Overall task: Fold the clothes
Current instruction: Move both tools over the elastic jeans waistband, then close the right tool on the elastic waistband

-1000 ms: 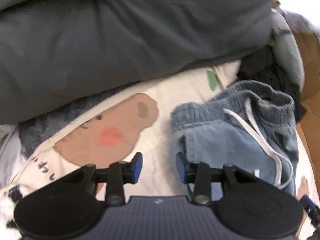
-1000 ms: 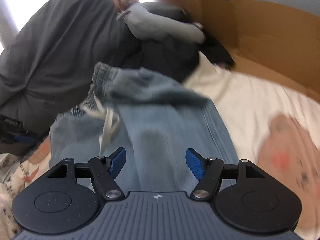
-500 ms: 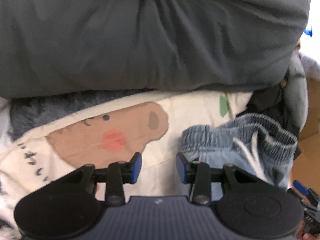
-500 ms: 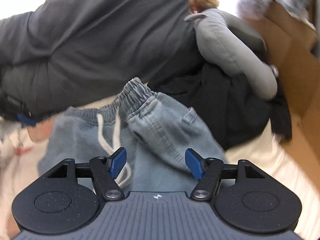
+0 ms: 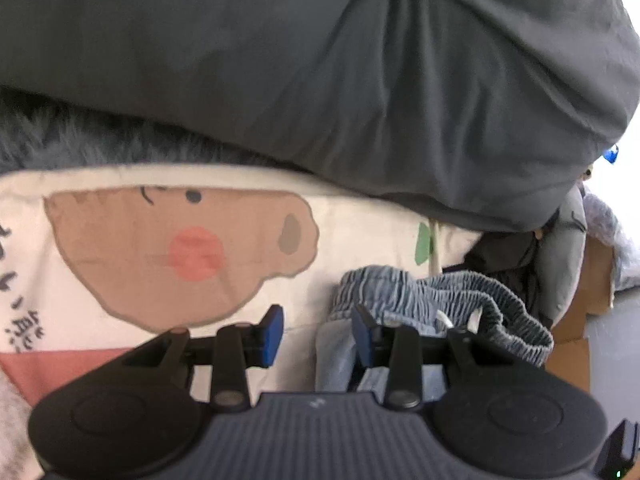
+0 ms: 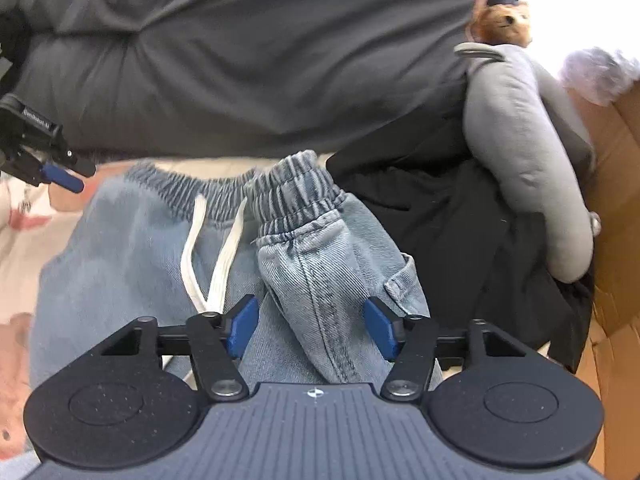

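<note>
Jeans (image 6: 132,248) lie on the printed sheet (image 5: 360,232), elastic waistband (image 6: 240,188) at the far end against the dark duvet (image 6: 240,60), legs running back toward and under both grippers, so the long axis is roughly along both cameras' line of sight. The right side of the waist is doubled over into a raised ridge with a seam down it, pocket (image 6: 404,280) on its right flank; the white drawstring (image 6: 216,256) hangs just left of that ridge. Right gripper (image 6: 311,326): jaws wide apart, straddling the ridge, nothing clamped; contact with the denim can't be told. Left gripper (image 5: 316,334): jaws apart, empty, sitting at the left edge of the jeans, with its right finger over denim and its left finger over bare sheet. In the right view it shows at far left, beside the waistband's left corner. My read: right is the nearer arm for the folded ridge, left for the left waist corner. Whether the doubled-over side is a fold in progress or just a rumple to be flattened, this view doesn't settle. Black garment (image 6: 440,220) and grey pillow (image 6: 520,160) crowd the right edge.
</note>
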The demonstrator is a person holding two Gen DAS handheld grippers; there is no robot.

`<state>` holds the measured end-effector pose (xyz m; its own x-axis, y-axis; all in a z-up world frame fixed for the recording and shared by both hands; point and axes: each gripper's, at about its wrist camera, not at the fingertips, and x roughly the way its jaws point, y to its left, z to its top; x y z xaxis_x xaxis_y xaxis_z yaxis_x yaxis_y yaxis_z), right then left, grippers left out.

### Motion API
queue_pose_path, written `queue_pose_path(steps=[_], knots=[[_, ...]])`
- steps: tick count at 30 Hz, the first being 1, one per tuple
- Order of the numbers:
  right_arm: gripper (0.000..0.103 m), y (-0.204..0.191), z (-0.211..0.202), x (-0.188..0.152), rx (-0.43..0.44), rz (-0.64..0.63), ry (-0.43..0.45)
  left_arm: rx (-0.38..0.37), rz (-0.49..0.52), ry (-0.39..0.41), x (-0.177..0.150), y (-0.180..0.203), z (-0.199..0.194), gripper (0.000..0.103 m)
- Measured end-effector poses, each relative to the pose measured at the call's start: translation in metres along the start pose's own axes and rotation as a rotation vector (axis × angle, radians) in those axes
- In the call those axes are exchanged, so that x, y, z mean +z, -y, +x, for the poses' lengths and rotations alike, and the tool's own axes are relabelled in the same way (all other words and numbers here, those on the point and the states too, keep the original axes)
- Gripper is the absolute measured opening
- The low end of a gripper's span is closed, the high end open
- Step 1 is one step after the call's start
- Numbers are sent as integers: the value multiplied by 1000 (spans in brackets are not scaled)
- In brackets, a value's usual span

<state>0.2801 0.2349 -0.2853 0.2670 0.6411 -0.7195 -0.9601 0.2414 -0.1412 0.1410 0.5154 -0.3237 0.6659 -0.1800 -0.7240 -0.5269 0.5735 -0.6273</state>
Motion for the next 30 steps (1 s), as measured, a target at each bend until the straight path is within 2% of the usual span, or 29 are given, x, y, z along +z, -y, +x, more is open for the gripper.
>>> queue_pose_path(steps=[5,7,9,19,26,30], knots=[[64,-4,12,7,-4,-84,-14,-10,6,-19,-6,-4,8,39],[54,-6,16,10,-5,-117,-19,-15,4,-16,-7,-6,7,39],[48,-10,18,12,-11,-148,-30,-24,6,-14,-7,-7,5,39],[48,-19,1,18,-13,-261,-57,-35,18,-13,-15,-14,0,39],[48,-22,-2,26,-2,-262,-41,-35,17,-4,-13,-12,0,39],[48,-18,16,27,1,-246,-72,-31,-1,-1,-9,-14,4,39]])
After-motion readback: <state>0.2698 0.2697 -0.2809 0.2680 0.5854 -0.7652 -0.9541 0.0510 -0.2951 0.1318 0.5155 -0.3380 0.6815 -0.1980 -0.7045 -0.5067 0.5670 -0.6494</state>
